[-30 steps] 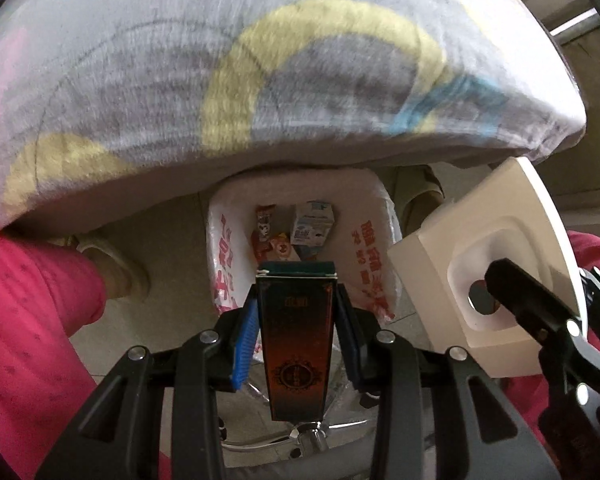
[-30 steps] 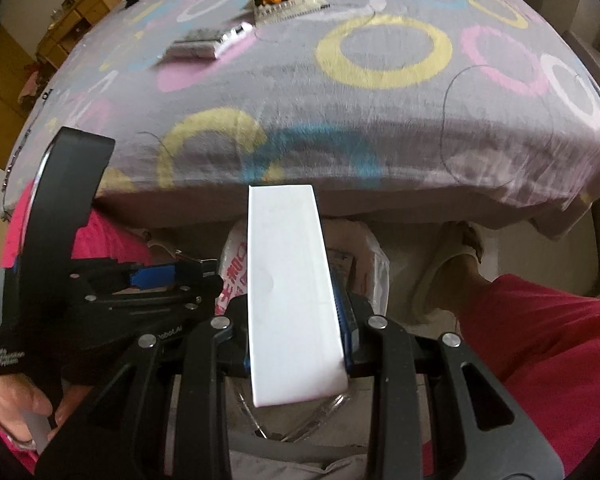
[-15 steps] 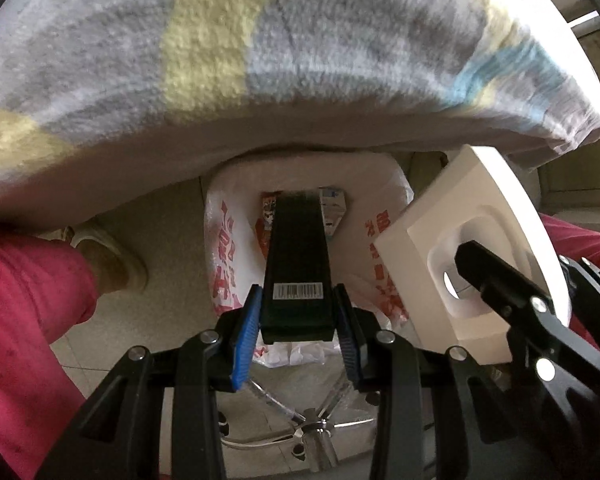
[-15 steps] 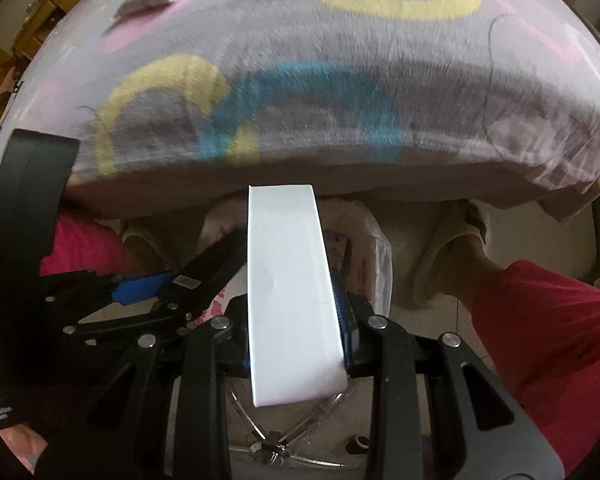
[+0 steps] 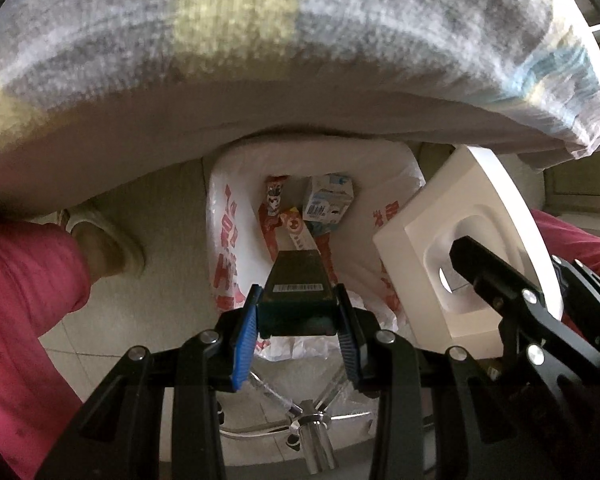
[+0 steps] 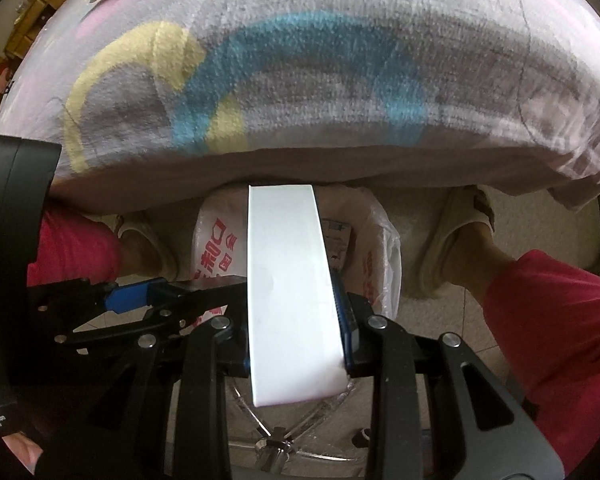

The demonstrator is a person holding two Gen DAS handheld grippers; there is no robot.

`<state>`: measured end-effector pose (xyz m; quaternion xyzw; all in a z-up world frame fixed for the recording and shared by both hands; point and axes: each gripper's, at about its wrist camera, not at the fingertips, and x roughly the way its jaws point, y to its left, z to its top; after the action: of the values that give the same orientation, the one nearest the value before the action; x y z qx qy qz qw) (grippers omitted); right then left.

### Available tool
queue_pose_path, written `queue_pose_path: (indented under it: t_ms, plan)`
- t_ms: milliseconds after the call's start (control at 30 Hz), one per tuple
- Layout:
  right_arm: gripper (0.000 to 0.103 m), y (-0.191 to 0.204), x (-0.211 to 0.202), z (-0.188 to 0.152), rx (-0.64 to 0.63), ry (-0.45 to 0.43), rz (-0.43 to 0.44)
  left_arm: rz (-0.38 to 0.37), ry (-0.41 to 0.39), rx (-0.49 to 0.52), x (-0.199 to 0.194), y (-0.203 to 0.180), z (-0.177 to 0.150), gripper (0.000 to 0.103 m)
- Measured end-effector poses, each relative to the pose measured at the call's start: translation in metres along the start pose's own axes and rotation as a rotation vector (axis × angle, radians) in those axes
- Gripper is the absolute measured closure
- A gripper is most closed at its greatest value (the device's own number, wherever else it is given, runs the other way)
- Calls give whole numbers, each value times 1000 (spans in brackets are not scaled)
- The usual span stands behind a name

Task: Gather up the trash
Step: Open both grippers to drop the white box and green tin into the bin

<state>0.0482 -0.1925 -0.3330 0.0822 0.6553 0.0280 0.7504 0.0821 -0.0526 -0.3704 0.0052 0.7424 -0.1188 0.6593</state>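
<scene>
While both grippers hang over the lined trash bin, each is clenched on a piece of rubbish. The left gripper grasps a dark box by its barcoded end, between blue pads; the box's long axis runs forward and down, straight toward the bin's mouth, its far end above the red snack wrapper and small milk carton already lying inside the bin. The right gripper is clamped on a white foam insert held edge-on; in the left view the same insert stands just to the right of the bin's rim, its recessed face turned toward the bin, so it looks less squarely over the opening than the box.

The bin sits on the floor under the edge of the ring-patterned cloth, between the person's slippered feet. Judging by alignment, the left gripper is the nearer to a clean drop: releasing should send the box lengthwise into the bag. The insert probably needs shifting toward the bin's centre first.
</scene>
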Motion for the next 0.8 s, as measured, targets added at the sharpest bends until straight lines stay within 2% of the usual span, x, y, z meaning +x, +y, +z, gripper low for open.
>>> queue_pose_path:
  t_ms: [500, 600, 733, 800]
  plan:
    - [73, -2, 2, 2, 17, 14, 10, -7, 34, -15, 4, 3, -2, 67]
    - [67, -4, 4, 2, 30, 21, 12, -5, 37, -25, 6, 5, -3, 66]
    - [59, -10, 5, 3, 60, 23, 20, -17, 51, -52, 7, 10, -2, 59]
    - [58, -12, 4, 3, 70, 23, 25, -18, 54, -62, 7, 11, -2, 55]
